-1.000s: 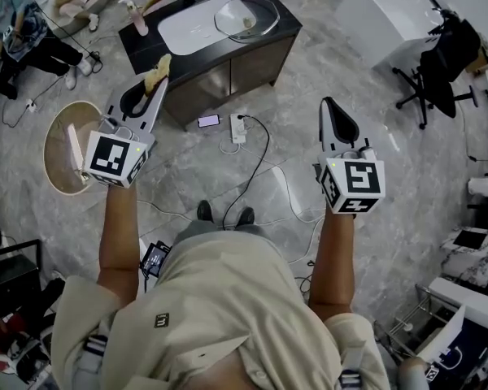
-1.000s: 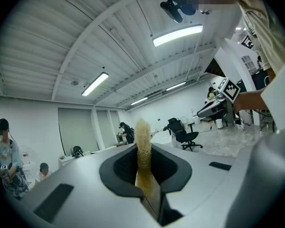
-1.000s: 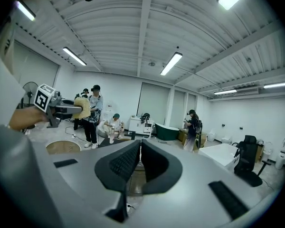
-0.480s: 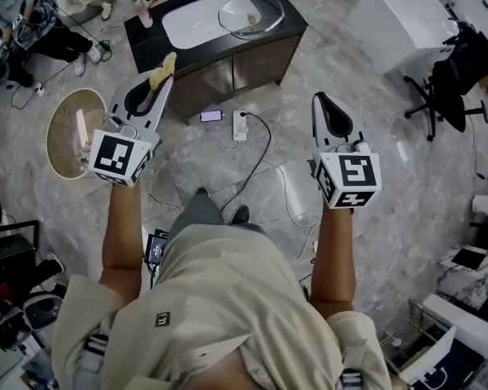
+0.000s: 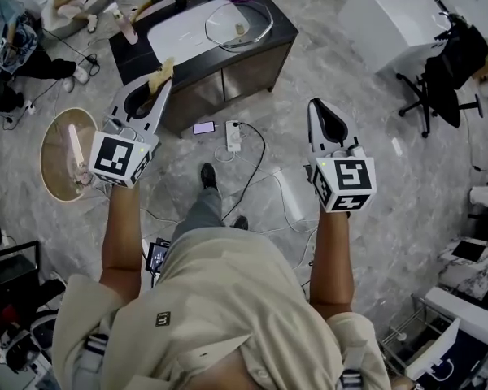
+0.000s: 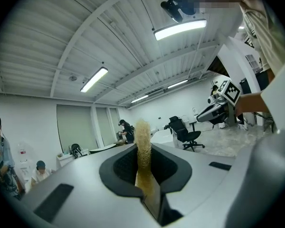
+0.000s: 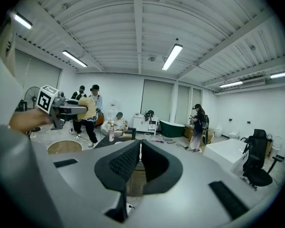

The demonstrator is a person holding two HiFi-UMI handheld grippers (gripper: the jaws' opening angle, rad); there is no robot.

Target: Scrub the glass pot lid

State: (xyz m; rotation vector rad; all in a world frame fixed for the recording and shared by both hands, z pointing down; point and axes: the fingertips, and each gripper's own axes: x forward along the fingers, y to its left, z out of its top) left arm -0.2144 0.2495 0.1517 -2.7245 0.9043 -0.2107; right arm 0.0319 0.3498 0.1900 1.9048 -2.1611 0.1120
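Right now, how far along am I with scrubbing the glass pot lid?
Done: the left gripper is shut on the yellow scrubber. In hand: you stand back from the counter, with both grippers over the floor. The right gripper is shut and empty. Left: all the scrubbing. The glass lid lies on the counter by the white basin, and no gripper is touching it.

Rough fibrous tan scrubber [image 6: 142, 144] between the left gripper's [image 5: 162, 81] matt grey plastic jaws; ahead, a clear glossy glass pot lid [image 5: 252, 15]; below, polished marble floor [image 5: 415, 169]
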